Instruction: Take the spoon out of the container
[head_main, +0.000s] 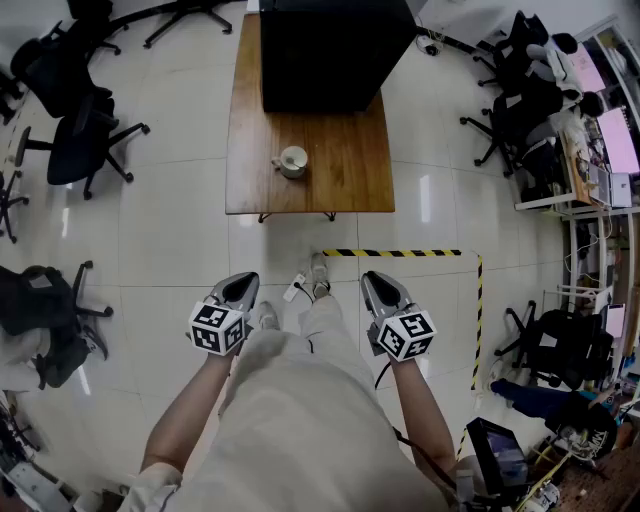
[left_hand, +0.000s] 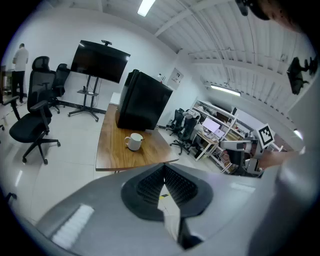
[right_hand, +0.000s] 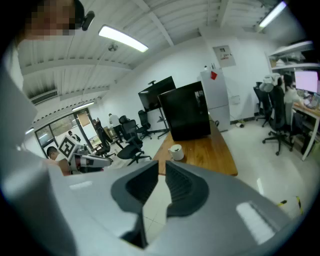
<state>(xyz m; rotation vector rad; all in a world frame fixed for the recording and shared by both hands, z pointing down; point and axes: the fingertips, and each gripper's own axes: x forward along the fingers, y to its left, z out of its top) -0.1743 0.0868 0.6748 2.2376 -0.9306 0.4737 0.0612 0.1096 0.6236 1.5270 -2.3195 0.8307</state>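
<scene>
Left hand-held gripper (head_main: 242, 282) shut, right hand-held gripper (head_main: 376, 281) barely ajar, both empty, far from mug (head_main: 292, 160).

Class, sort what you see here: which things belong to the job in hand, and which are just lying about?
For the job:
mug
table
left hand-held gripper
right hand-held gripper

Lying about:
black box
chairs
floor tape

A wooden table (head_main: 330, 170) carries a white mug (head_main: 292, 160) and a large black box (head_main: 325, 50).
</scene>
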